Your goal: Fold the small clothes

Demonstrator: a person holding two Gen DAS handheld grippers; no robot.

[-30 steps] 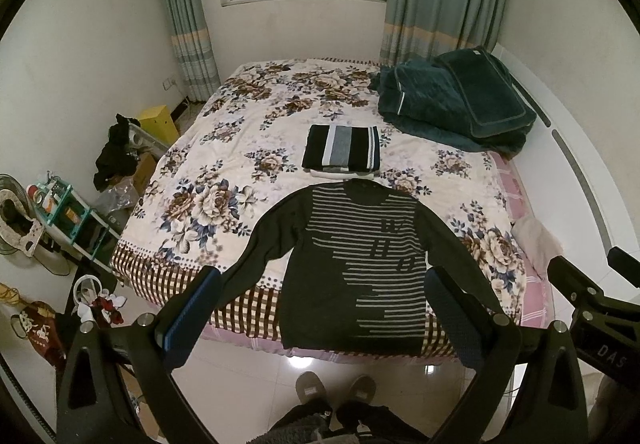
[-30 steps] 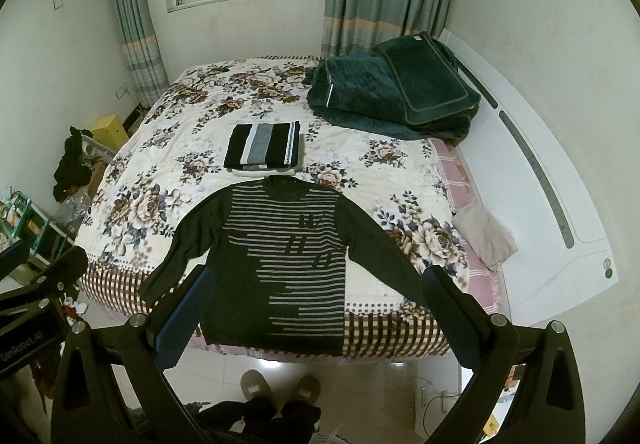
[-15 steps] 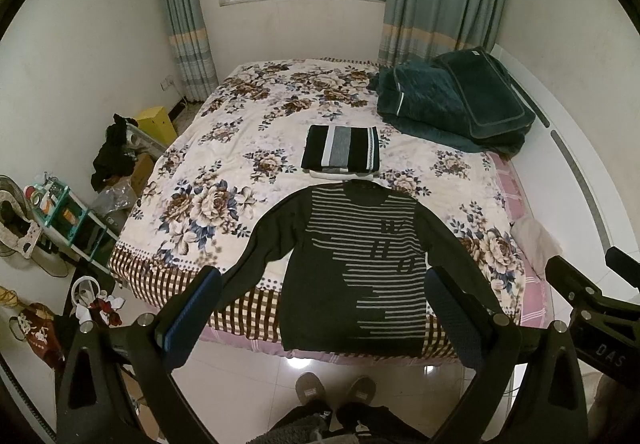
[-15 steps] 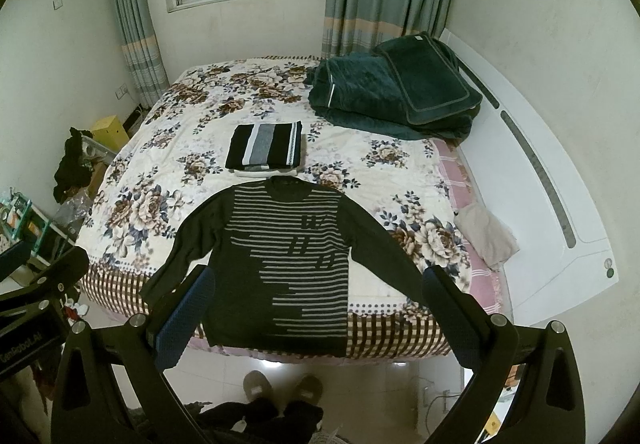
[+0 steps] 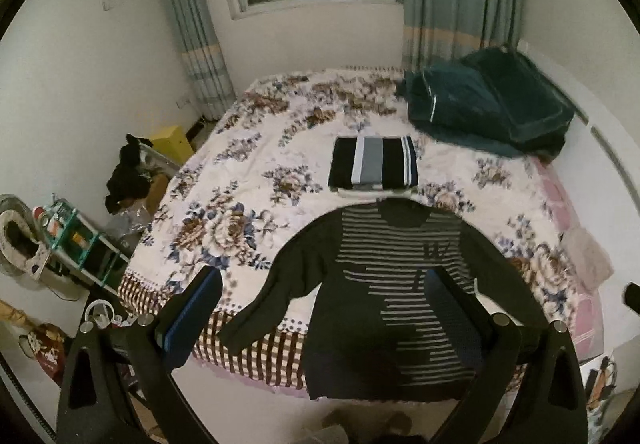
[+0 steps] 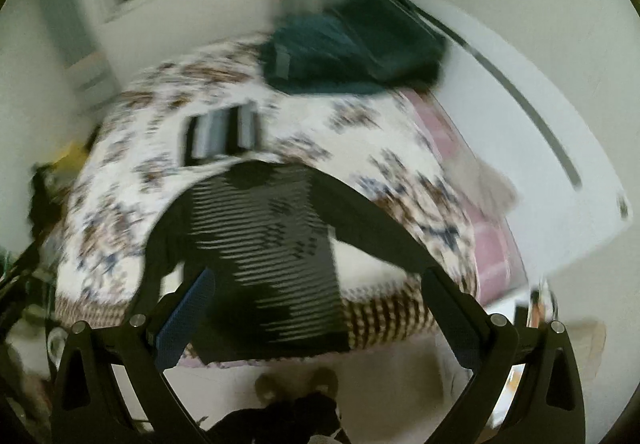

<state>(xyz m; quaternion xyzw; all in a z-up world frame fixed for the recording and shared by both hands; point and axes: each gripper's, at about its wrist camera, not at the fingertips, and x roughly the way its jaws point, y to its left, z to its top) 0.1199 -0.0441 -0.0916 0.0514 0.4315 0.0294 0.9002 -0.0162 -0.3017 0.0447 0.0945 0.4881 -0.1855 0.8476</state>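
A dark sweater with grey stripes (image 5: 384, 284) lies spread flat on the floral bed (image 5: 240, 180), its hem hanging over the near edge and both sleeves out to the sides. It also shows, blurred, in the right wrist view (image 6: 264, 244). A folded black, grey and white striped garment (image 5: 374, 163) lies behind its collar. My left gripper (image 5: 320, 308) is open and empty, above the sweater's lower half. My right gripper (image 6: 318, 310) is open and empty, above the hem and right sleeve.
A dark green blanket pile (image 5: 492, 108) sits at the bed's far right. A white headboard (image 6: 520, 124) runs along the right. A cluttered shelf (image 5: 76, 240) and yellow box (image 5: 172, 140) stand on the floor at left. My feet (image 6: 296, 384) are at the bed's edge.
Both grippers have moved in toward the bed and down, so the sweater fills more of each view. The right view is now blurred and tilted from fast motion. The clothes have not moved.
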